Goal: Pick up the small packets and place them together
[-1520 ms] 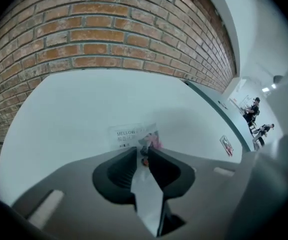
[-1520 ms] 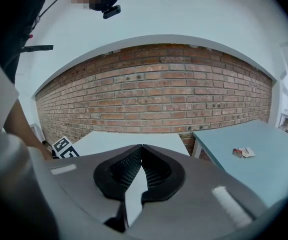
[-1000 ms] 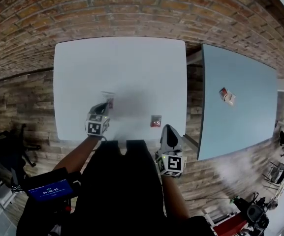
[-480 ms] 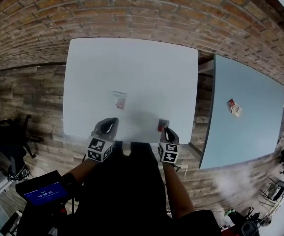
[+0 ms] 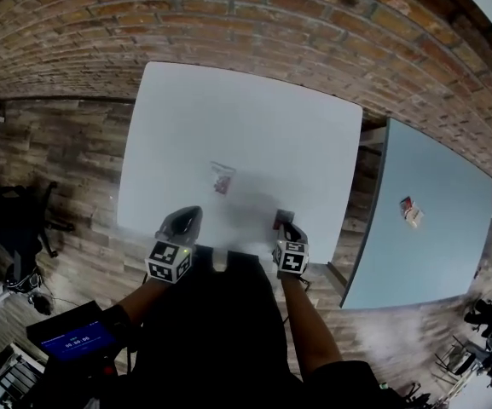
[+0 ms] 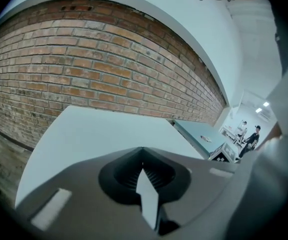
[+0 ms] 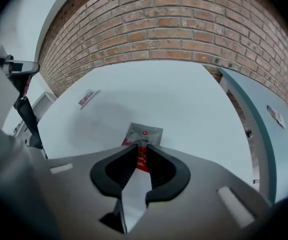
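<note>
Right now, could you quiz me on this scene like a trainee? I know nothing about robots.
1. True or false: the left tongs grip a packet.
2. What do the right tongs grip? A) a red-and-silver packet B) a spoon C) nothing
3. How many packets show in the head view?
Key: 1 false, shut on nothing. 2 A, the gripped packet. 3 three: that one, a loose packet on the white table, a third packet on the blue table.
</note>
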### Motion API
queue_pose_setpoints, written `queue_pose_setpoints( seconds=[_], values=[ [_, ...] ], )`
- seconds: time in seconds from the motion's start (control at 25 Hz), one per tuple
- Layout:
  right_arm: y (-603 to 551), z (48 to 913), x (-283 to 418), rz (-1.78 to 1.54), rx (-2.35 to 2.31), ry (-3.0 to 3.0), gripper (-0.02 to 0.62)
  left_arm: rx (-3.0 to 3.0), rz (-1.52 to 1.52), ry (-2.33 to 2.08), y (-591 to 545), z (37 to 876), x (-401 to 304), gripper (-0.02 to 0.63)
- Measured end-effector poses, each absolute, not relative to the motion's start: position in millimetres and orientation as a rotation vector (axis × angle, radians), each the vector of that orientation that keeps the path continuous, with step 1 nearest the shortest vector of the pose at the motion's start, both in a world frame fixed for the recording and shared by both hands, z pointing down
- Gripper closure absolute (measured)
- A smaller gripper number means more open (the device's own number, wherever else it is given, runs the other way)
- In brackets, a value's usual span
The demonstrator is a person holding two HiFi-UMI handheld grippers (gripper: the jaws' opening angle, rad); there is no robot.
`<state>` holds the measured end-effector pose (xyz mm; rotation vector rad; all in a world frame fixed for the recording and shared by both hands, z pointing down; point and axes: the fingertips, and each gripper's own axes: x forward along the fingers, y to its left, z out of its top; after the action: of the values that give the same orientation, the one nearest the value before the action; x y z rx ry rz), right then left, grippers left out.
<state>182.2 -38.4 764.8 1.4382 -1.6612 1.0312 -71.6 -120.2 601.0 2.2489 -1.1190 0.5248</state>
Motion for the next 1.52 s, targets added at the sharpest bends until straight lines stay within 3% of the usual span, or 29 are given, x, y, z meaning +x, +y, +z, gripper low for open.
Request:
queue_pose_setpoints(
  seconds=[0.32, 0.64, 0.84, 1.0, 1.24, 1.52],
  values=[
    [-141, 766, 106, 0.973, 1.38, -1.794, 0.537, 2.245, 0.482, -1.216, -135, 591, -84, 0.606],
    [-140, 760, 106, 1.007, 1.476, -1.867, 0.536, 2.264, 0.453, -1.224, -137, 593, -97, 0.606],
    [-147, 679, 100, 0.956, 1.638, -1.976, 0.541, 2.293, 0.394, -1.131, -147, 579, -113, 0.606],
    [-132, 608, 105, 0.882, 1.755, -2.07, 0.592, 2.41, 0.328, -1.073, -146, 558, -105, 0.606],
    [-70, 543, 98, 0.778, 1.804, -2.223, 0.592, 2.484, 0.221, -1.13, -113, 514, -92, 0.606],
    [9, 472, 104, 0.673, 1.805, -2.453, 0.594, 2.489, 0.033, -1.341, -13, 444, -67, 0.606]
  ],
)
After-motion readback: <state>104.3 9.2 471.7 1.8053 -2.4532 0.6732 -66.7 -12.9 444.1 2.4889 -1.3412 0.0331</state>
